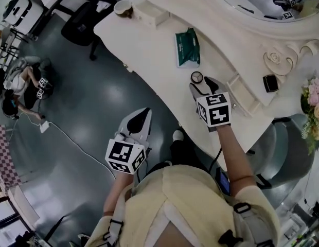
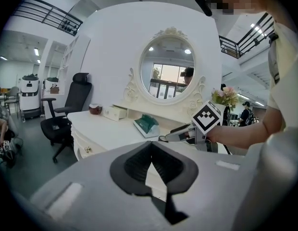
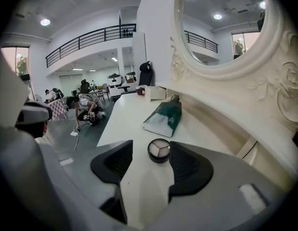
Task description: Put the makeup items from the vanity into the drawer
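Got a small round compact [image 3: 159, 149] sitting on the white vanity [image 1: 149, 50], right at the tips of the right gripper [image 3: 151, 150], nearer its right pad. Holding those jaws spread apart, no contact with it. Spotting a green pouch [image 3: 164, 117] further back. Got the left gripper [image 2: 151, 146] off the vanity's front edge, tips pressed together on nothing

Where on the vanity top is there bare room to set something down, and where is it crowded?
Free: the wide vanity top stretch between the white box and the green pack, and the front edge beside the round compact. Crowded: close around the compact, where the open right claw hovers.
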The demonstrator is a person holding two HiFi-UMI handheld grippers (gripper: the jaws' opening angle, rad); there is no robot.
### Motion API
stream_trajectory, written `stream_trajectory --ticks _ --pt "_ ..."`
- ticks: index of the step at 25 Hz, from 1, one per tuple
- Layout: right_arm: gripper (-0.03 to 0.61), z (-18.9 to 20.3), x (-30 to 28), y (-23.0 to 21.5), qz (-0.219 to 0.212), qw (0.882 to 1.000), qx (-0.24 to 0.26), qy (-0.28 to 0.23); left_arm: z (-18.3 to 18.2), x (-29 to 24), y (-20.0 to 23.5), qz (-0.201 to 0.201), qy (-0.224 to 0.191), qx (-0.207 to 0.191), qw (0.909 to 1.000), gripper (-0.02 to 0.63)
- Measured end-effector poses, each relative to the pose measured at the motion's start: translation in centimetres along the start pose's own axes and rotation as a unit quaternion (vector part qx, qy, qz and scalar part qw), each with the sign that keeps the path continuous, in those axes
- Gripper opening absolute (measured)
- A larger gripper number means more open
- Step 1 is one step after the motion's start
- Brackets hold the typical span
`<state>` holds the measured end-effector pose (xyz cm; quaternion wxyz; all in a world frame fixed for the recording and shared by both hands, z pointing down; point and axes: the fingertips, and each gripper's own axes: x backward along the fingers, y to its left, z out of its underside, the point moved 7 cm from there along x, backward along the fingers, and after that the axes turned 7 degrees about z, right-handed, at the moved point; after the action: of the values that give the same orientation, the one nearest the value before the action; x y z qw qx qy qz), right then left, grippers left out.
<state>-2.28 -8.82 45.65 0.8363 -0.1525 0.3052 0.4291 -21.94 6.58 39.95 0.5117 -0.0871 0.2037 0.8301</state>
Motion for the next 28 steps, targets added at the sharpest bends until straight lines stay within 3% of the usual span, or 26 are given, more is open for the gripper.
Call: stream_trajectory --ticks 13,20,28 --pt "0.244 0.5 -4.1 -0.8 0.006 0.999 0.018 0.045 -0.7 -4.8 1.1 0.003 0.025 -0.006 0.9997 0.000" --pt "0.213 0.4 -4.1 -0.7 0.015 0.999 0.016 0.046 -0.4 -4.8 1.4 0.006 0.029 -0.002 0.9996 0.000" --pt "0.213 0.0 -3.1 -0.2 0.011 0.999 0.027 0.027 -2.0 -7.0 2.9 0.046 0.029 -0.009 0.9985 0.000"
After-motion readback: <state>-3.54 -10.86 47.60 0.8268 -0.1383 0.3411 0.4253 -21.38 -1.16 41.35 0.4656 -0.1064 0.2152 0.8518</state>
